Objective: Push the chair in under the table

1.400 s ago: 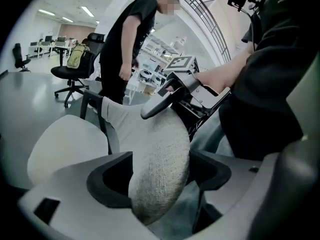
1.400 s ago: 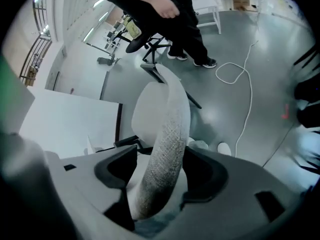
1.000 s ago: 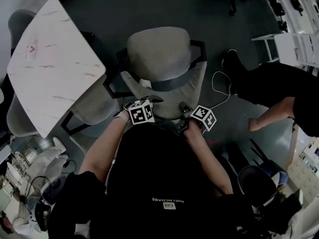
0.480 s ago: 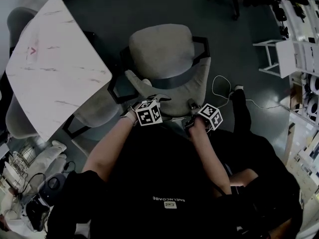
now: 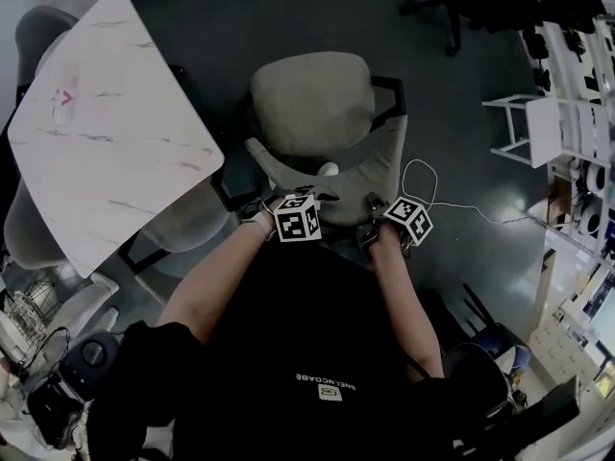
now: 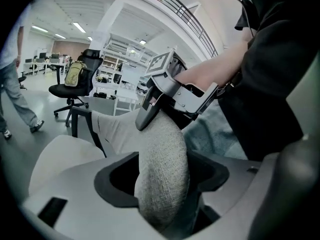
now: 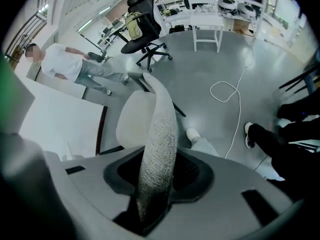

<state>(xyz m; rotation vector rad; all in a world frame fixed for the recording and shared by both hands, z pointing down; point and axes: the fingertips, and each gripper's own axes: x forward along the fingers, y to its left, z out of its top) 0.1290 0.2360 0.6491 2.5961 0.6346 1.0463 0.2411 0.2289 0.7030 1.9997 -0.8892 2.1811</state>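
— Head view first: what have the left tongs (image 5: 306, 197) and right tongs (image 5: 371, 209) got?
— Both pinch the padded back (image 5: 365, 171) of the chair (image 5: 312, 99). Each has just been closing, the left set wider.
— Where's the chair?
— Its seat stands out on the floor (image 5: 288, 8), just beside the white surface's (image 5: 106, 133) corner, not under it.

**Open-plan office with a lab corner**

Long strip lights (image 6: 80, 27) run across a high white ceiling above a polished grey floor (image 7: 210, 64). A black swivel office chair (image 7: 145, 6) with a bag (image 7: 133, 25) on its back stands near white shelving racks (image 6: 122, 59) loaded with gear. Far off, rows of what look like desks (image 6: 45, 61) recede. A white marble-look table (image 5: 106, 133) stands close by.
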